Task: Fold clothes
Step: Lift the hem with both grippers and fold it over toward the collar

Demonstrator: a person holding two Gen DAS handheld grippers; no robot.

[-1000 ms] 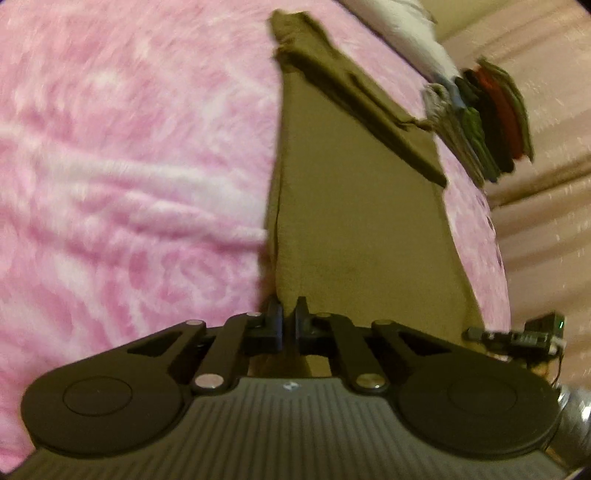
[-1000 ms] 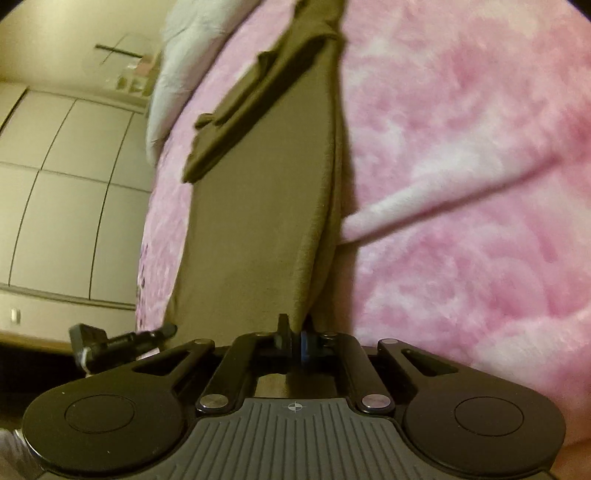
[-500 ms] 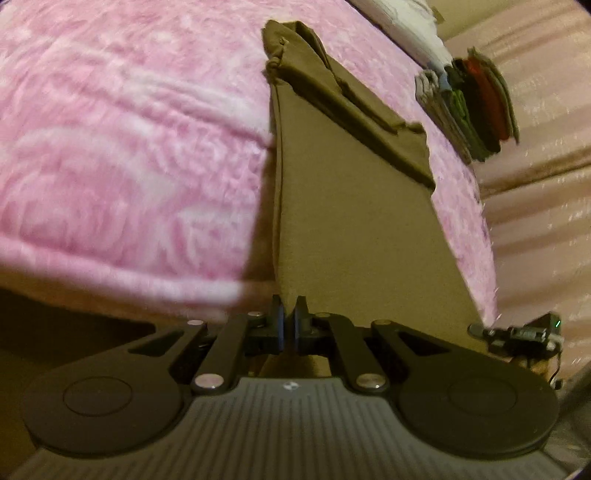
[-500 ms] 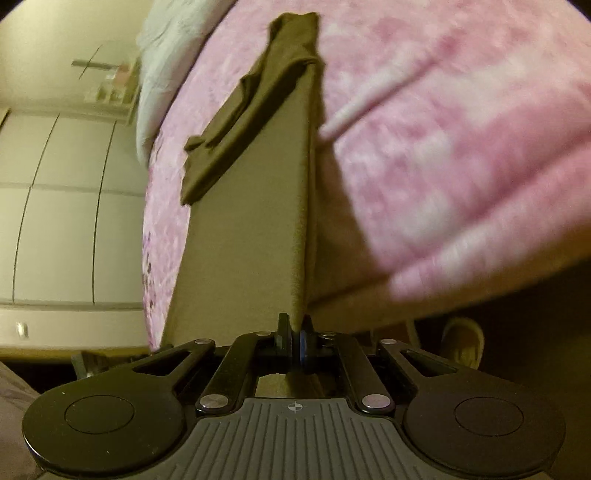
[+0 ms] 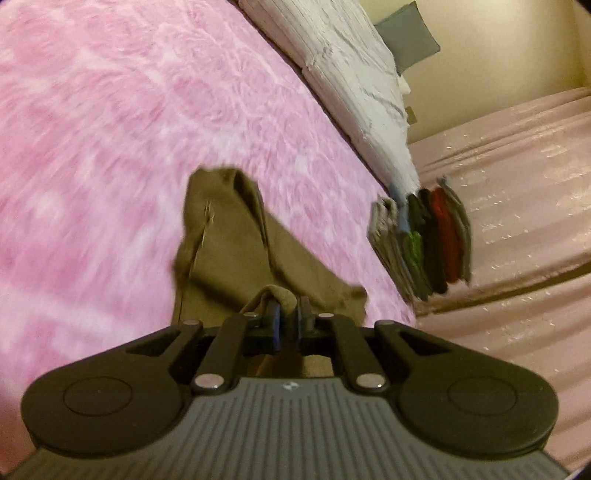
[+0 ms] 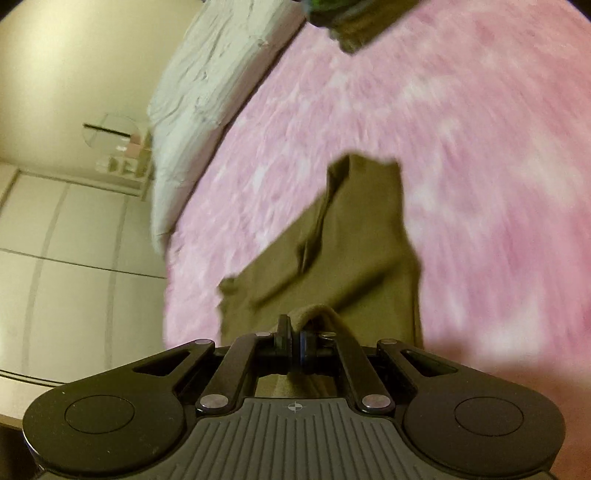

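Note:
An olive-brown garment [image 5: 229, 254] lies on the pink fluffy bedspread [image 5: 110, 129], its sleeves folded in over its far part. My left gripper [image 5: 289, 314] is shut on the garment's near edge, which bunches over the fingertips. In the right wrist view the same garment [image 6: 354, 240] stretches away from my right gripper [image 6: 293, 334], which is shut on the other near corner. Both held corners are lifted over the garment's body. The views are blurred by motion.
A stack of folded clothes [image 5: 424, 240] in grey, green, black and red stands at the bed's right edge; its end shows in the right wrist view [image 6: 343, 18]. A white quilt [image 5: 351, 81] lies at the bed's head. Pink curtains [image 5: 517, 184] hang at right, cupboard doors [image 6: 74, 277] at left.
Both grippers have carried the garment's near edge up and forward toward its far end. The garment now looks much shorter, and the bed's front edge has left the view.

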